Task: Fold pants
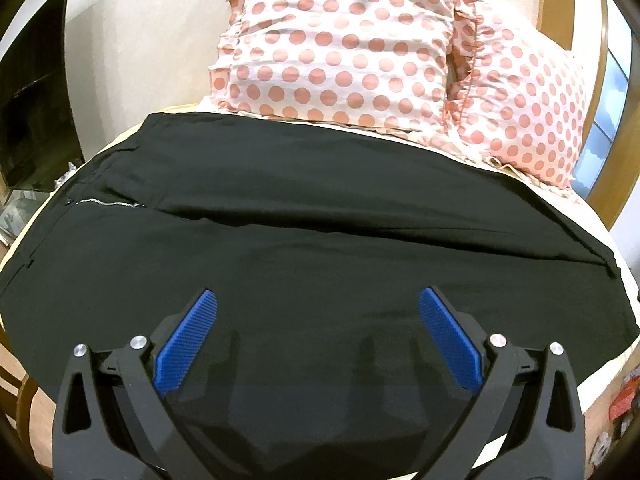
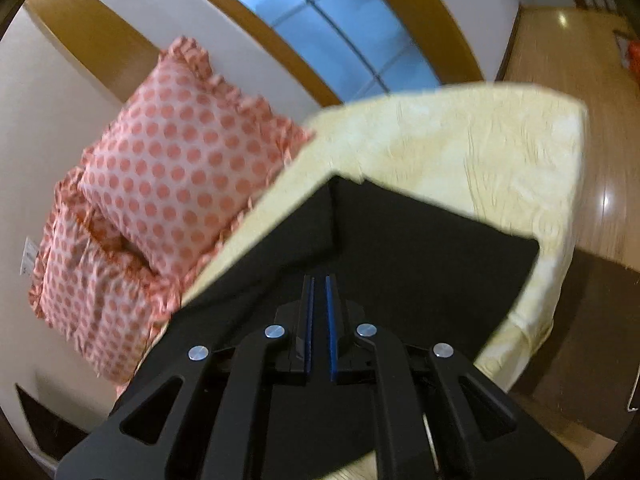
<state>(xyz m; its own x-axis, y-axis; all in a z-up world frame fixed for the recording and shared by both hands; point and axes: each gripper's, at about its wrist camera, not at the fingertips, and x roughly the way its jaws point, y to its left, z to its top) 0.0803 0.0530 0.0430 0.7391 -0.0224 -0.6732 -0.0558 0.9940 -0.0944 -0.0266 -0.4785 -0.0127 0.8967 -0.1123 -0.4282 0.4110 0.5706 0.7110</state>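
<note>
Black pants point(image 1: 304, 216) lie spread flat across the bed, the zipper point(image 1: 106, 202) at the left. My left gripper point(image 1: 318, 300) is open with blue pads wide apart, hovering over the near part of the pants and holding nothing. In the right wrist view the pants point(image 2: 420, 256) lie on the cream bedspread point(image 2: 460, 152), their leg ends near the bed's far corner. My right gripper point(image 2: 319, 280) has its blue pads nearly together just above the fabric; whether cloth is pinched between them is unclear.
Two pink polka-dot pillows point(image 1: 344, 48) point(image 2: 176, 168) lean at the head of the bed against the wall. A wood-framed window point(image 2: 320, 20) is behind. Wooden floor point(image 2: 600, 120) lies beyond the bed's edge. A dark cabinet point(image 1: 32, 92) stands at left.
</note>
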